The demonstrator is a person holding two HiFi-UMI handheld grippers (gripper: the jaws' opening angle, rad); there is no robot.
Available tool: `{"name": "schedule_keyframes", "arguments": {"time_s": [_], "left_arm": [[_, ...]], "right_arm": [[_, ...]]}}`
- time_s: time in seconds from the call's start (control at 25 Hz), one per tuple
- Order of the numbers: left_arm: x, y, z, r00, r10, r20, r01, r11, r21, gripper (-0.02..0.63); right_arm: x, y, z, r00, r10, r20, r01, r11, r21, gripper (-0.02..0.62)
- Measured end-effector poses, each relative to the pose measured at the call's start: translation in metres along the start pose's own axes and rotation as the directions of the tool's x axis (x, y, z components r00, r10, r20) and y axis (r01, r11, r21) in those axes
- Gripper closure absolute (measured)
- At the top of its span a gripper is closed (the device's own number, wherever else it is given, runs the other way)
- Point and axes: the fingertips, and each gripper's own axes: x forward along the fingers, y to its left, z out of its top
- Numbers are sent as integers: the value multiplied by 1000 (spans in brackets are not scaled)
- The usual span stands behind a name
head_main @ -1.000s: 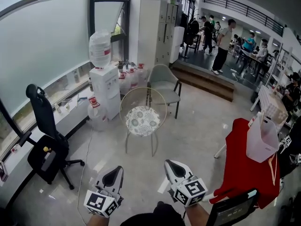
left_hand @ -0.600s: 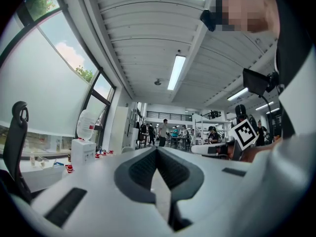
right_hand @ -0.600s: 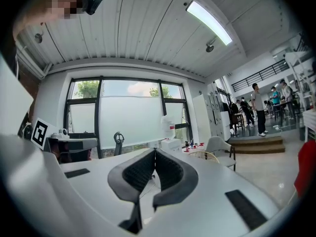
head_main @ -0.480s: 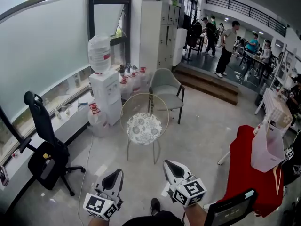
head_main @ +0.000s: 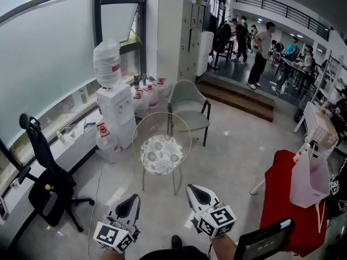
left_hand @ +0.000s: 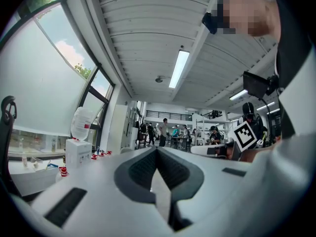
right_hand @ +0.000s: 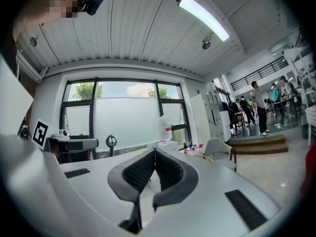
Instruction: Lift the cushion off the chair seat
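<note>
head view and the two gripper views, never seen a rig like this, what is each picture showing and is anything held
A person holds a two-jaw gripper in each hand; there is no robot arm. The head view comes from a camera on the person's head: left gripper and right gripper show at the bottom, both shut and empty. Each gripper view looks along its own jaws. Ahead stands a chair with a patterned cushion on its seat, untouched.

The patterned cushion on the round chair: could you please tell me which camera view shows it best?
The head view: the cushion lies in full sight from above, whole and unobstructed, on the seat of the round chair. Neither gripper view shows the cushion at all.
</note>
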Motion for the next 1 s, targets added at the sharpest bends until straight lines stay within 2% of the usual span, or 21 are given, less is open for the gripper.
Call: {"name": "schedule_keyframes", "arguments": {"time_s": [0.56, 1.0], "left_arm": [[101, 7, 4, 1000, -1, -11, 1, 1000, 13, 598], [156, 20, -2, 999, -25, -35, 26, 1000, 10, 598]], "right_arm": [[41, -90, 18, 1000, -6, 29, 6, 1000, -18, 586], [76, -128, 17, 1000, -12, 17, 13, 1000, -10, 586]]}}
